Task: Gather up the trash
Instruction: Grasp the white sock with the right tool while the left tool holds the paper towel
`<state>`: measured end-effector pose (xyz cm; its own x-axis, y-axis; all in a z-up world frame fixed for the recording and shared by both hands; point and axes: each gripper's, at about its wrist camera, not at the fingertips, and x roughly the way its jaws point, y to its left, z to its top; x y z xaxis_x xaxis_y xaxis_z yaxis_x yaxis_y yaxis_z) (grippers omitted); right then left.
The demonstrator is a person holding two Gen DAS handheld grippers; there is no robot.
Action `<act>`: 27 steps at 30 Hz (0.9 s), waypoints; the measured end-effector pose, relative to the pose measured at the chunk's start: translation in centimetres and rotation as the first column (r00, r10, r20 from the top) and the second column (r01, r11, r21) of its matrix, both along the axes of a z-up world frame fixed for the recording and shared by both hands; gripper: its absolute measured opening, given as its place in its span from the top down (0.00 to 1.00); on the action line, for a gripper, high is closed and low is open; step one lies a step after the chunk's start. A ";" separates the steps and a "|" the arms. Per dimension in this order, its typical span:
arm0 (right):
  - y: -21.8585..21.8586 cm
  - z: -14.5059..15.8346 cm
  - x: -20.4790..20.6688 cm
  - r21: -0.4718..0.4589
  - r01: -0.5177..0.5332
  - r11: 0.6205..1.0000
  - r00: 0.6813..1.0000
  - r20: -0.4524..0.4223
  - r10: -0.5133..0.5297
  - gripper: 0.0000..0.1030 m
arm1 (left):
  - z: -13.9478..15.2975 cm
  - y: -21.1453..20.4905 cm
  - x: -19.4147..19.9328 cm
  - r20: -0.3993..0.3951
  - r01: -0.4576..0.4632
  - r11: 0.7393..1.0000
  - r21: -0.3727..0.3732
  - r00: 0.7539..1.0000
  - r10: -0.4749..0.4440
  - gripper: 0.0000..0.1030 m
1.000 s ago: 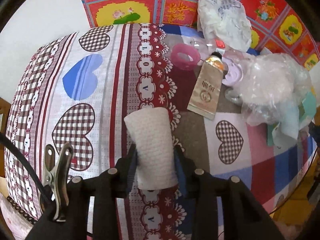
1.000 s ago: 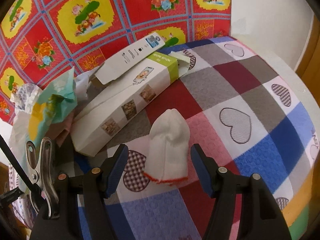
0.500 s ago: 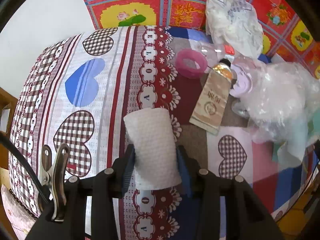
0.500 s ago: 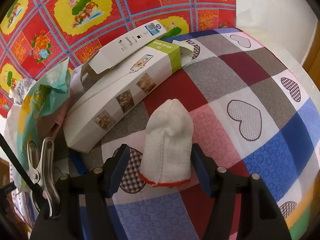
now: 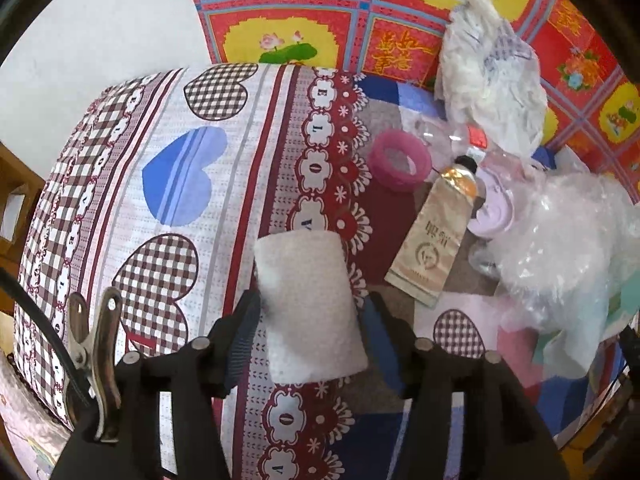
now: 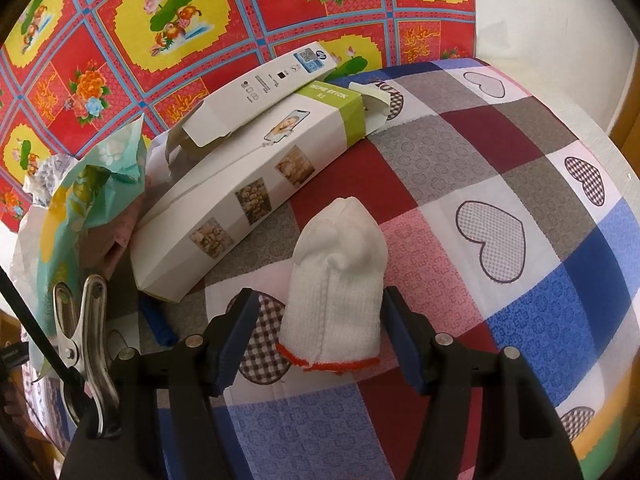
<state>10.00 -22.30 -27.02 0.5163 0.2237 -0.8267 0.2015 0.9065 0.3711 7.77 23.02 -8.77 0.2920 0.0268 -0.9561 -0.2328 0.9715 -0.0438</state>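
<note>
Left wrist view: a white folded tissue (image 5: 310, 304) lies on the heart-patterned cloth (image 5: 176, 184), between the fingers of the left tool (image 5: 310, 344). Its jaws have just been opening and now stand off both sides of the tissue. Up to the right lie a beige tube (image 5: 434, 240), a pink ring (image 5: 400, 160) and crumpled clear plastic (image 5: 560, 248). In the right wrist view, a white sock-like piece with a red hem (image 6: 336, 292) lies between the wide-set fingers of the right tool (image 6: 320, 336), with gaps on both sides. A long selfie-stick box (image 6: 256, 188) lies just beyond, on the left.
</note>
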 end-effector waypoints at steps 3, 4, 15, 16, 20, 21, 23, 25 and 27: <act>-0.1 0.0 0.0 -0.001 0.000 1.000 1.000 -0.001 0.000 0.36 | -0.7 0.7 1.0 -0.031 -0.031 0.999 -0.029 0.999 0.030 0.44; 0.0 0.0 0.0 -0.002 -0.001 1.000 1.000 -0.001 0.001 0.36 | -0.9 1.0 1.4 -0.034 -0.038 0.999 -0.034 0.999 0.036 0.43; 0.0 0.1 -0.1 -0.089 -0.020 0.996 1.000 -0.009 0.019 0.63 | -1.1 -1.1 2.5 -0.014 -0.044 0.999 0.022 0.999 0.044 0.62; -0.2 0.0 -0.2 -0.087 -0.019 0.996 1.000 -0.008 0.019 0.69 | -1.0 -1.2 2.4 -0.014 -0.051 0.999 0.008 0.999 0.052 0.66; -1.0 -0.1 -0.7 -0.035 -0.008 0.999 1.000 0.001 0.008 0.79 | -0.5 -1.5 1.6 0.004 -0.076 0.997 -0.033 0.997 0.076 0.72; -0.9 0.0 -0.9 -0.037 -0.008 0.999 1.000 0.008 0.009 0.79 | -0.6 -1.4 1.2 0.012 -0.075 0.997 -0.031 0.997 0.075 0.73; -0.6 0.5 -1.4 -0.031 -0.023 0.999 0.999 0.029 0.024 0.79 | 0.1 -1.8 0.7 0.038 -0.066 0.998 -0.022 0.997 0.067 0.74; -0.1 1.2 -1.7 -0.029 -0.042 0.999 0.998 0.049 0.044 0.79 | 0.8 -2.1 0.2 0.059 -0.059 0.998 -0.017 0.996 0.059 0.74; 0.4 1.7 -2.0 -0.023 -0.059 0.998 0.996 0.063 0.060 0.79 | 1.5 -2.3 -0.5 0.073 -0.056 0.998 -0.020 0.996 0.057 0.74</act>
